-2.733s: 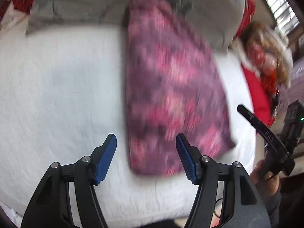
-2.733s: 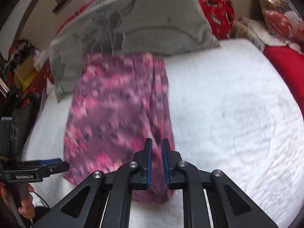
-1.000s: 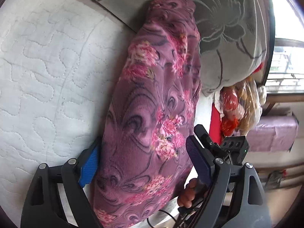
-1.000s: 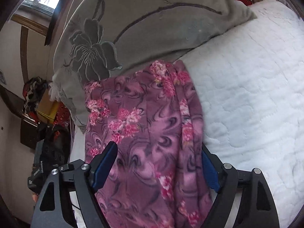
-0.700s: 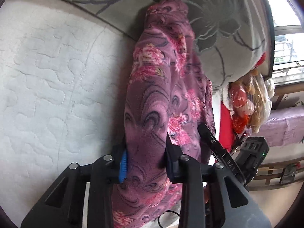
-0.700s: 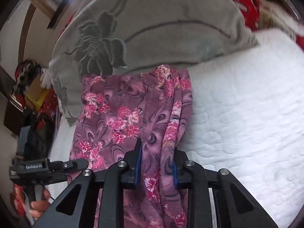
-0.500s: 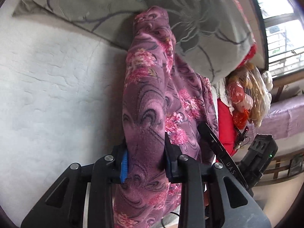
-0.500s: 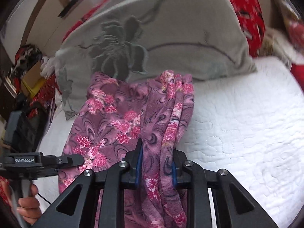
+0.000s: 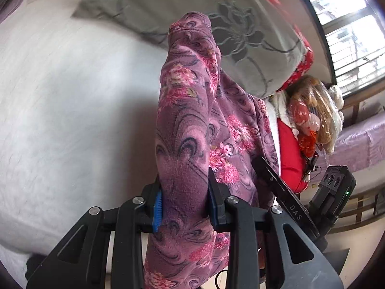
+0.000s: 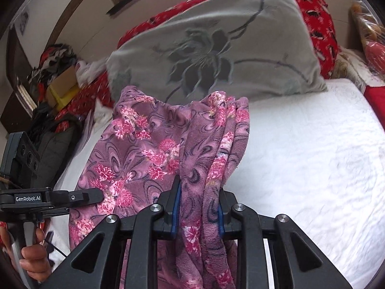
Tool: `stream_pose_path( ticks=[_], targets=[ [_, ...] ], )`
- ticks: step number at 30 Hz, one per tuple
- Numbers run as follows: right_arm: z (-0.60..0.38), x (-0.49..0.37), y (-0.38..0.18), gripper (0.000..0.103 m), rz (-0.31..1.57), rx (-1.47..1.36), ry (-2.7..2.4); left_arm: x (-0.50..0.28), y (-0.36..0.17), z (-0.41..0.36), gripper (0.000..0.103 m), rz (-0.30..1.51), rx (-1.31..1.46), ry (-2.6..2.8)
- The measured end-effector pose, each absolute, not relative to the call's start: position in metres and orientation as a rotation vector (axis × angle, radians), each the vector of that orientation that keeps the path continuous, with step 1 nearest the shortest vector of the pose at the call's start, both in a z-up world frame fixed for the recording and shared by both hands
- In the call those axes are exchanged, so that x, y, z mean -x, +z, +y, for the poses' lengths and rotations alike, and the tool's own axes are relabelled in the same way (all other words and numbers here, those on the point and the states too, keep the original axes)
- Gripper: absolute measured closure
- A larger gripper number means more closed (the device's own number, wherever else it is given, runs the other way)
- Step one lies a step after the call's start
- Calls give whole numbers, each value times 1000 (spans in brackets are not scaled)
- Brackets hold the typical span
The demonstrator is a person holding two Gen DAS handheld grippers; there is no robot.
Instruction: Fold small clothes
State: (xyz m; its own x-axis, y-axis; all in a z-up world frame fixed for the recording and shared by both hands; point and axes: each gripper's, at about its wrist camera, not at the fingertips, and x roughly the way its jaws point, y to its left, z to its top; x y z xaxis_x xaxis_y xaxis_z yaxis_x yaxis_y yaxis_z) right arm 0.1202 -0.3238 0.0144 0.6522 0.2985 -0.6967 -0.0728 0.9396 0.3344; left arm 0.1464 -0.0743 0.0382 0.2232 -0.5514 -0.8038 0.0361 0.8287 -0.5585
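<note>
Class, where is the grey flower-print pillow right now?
In the right wrist view the grey pillow lies at the far end of the white bed, directly behind the purple floral garment.

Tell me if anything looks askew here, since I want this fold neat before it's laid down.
The purple floral garment is bunched into ridges where the right gripper and left gripper clamp it, and its far end rides up against the grey pillow instead of lying flat on the white quilt.
</note>
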Motion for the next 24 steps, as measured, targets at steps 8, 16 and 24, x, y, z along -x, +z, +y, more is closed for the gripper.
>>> stream_pose_path(
  ticks=[8, 16, 24],
  targets=[
    [-291, -120, -41, 78, 968, -211, 200, -133, -17, -43, 69, 1367, 496, -322],
    [-333, -116, -37, 53, 945, -295, 121, -126, 5, -21, 66, 1252, 500, -353],
    [-298, -145, -18, 62, 805, -203, 223, -192, 14, -80, 65, 1188, 283, -366]
  ],
)
